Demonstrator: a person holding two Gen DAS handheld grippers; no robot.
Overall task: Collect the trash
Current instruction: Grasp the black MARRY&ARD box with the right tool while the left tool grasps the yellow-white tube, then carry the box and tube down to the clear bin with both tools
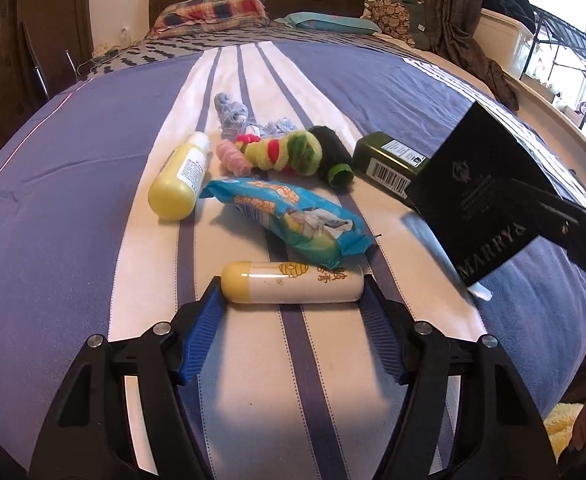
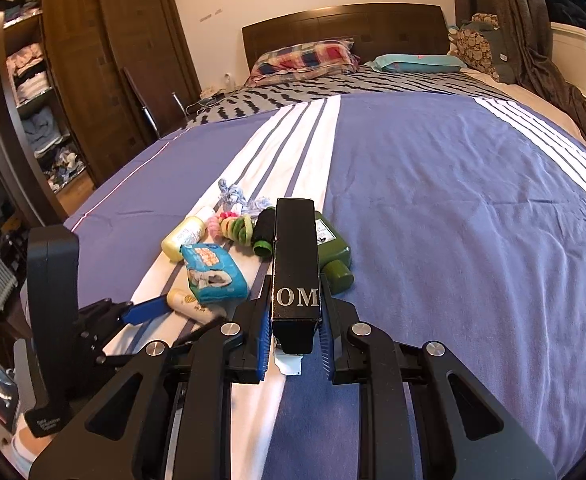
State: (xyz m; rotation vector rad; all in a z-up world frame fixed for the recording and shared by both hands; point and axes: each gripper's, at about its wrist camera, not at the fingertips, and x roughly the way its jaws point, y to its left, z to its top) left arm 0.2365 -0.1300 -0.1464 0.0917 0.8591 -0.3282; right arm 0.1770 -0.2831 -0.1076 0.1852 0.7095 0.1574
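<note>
Gripping now: right hand-held gripper [image 2: 296, 346] is clamped on the black box [image 2: 296, 264], lifted clear of the bed [image 2: 453, 200], likely for carrying off.
Left hand-held gripper [image 1: 291, 294]: jaws wide, straddling the yellow-capped tube [image 1: 292, 282] end to end, pads not pressing yet.
Just beyond the tube: blue wipes packet [image 1: 289, 216], yellow bottle [image 1: 181, 178], green bottle [image 1: 389, 164].
Why clustered: trash is heaped on the white stripe, within easy reach.

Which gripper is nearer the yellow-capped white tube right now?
Left. The left gripper straddles the tube, one finger at each end. The right gripper is off to the side, shut on a black box.
</note>
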